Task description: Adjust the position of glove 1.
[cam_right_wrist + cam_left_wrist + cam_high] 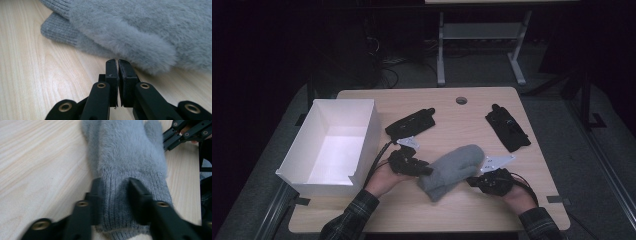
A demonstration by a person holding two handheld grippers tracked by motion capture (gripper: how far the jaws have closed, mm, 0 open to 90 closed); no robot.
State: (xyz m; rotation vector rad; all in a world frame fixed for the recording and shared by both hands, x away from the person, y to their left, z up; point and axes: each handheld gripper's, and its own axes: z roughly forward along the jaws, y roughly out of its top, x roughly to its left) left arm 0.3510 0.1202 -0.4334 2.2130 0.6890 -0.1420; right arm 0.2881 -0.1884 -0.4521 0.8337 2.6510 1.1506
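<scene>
Wooden table (447, 125), grey mitten (452, 170), left gripper (115, 192) on cuff

Dim lab: wooden test table (492, 102), cables on floor (384, 62), metal-framed bench (482, 30) behind.

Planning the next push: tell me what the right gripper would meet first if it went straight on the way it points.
The right gripper, shut and empty, points at the grey mitten; its fuzzy thumb lies directly ahead and would likely be met first.

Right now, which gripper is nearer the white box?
Left. The left gripper grips the grey mitten's cuff, just right of the white box; the right gripper sits beyond the mitten.
</scene>
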